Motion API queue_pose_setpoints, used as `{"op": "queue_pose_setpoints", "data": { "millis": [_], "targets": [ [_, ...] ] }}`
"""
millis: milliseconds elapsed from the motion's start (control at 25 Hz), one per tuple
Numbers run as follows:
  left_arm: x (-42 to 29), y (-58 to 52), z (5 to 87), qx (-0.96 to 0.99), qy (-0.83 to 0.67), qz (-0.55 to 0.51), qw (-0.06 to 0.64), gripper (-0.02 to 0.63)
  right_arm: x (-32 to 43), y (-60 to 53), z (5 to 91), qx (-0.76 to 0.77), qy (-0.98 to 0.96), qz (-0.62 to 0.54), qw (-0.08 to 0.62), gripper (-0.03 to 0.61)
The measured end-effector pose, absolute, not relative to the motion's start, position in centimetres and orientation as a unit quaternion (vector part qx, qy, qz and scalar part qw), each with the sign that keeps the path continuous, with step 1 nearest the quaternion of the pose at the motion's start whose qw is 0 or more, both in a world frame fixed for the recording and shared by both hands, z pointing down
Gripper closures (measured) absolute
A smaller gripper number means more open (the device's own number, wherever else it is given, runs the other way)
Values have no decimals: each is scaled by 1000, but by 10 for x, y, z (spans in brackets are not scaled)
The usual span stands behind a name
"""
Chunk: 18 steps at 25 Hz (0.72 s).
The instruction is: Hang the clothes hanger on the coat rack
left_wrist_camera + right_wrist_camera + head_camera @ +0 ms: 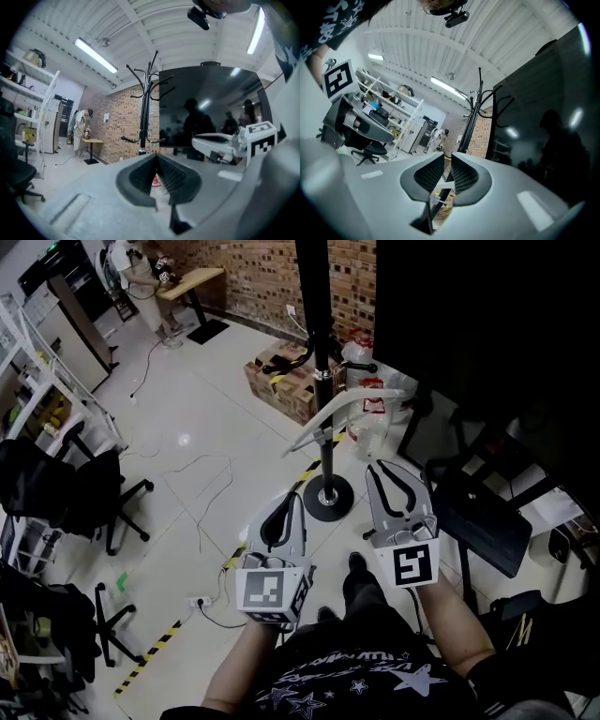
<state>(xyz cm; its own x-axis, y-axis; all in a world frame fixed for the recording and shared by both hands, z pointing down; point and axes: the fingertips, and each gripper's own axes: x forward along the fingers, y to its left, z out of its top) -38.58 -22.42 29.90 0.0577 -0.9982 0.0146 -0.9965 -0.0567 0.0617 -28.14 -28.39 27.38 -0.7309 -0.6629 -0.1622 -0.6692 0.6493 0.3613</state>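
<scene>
Read the left gripper (156, 157) as closed — tips together, nothing clamped. Read the right gripper (446, 157) as nearly closed: a thin slit left between the jaws, nothing in it, only the rack pole visible through the gap. Treat both as empty.

Note the carry: side by side in front of the body, left one nearer, right one slightly farther, both aimed about level at the coat rack (314, 296). Judge this as a hands-free stance, short of the rack, touching nothing.

Locate the white clothes hanger (319, 426) on the rack itself, across the pole at the low hooks (361, 367), well apart from both grippers, one arm slanting toward the near left above the round base (328, 504). Cannot confirm from here which hook carries it; judge the low tier chosen for easy reach. Take the hanging step as done on this evidence.

Mind the surroundings — cardboard boxes (281, 385) just beyond the pole on the left, a dark panel (487, 334) on the right, office chairs (89, 493) to the left. Allow room for the pole and hooks on any further move.
</scene>
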Motion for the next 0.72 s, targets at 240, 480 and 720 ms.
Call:
{"op": "queue_pose_setpoints", "data": {
  "millis": [240, 480, 720],
  "targets": [
    [-368, -202, 291, 746, -665, -32, 21, 609, -269, -252, 268, -380, 904, 195, 11, 571],
    [-352, -192, 290, 756, -653, -36, 32, 609, -260, -240, 271, -391, 901, 189, -6, 572],
    [-345, -200, 286, 753, -656, -34, 34, 609, -257, -247, 273, -382, 907, 175, -17, 572]
  ]
}}
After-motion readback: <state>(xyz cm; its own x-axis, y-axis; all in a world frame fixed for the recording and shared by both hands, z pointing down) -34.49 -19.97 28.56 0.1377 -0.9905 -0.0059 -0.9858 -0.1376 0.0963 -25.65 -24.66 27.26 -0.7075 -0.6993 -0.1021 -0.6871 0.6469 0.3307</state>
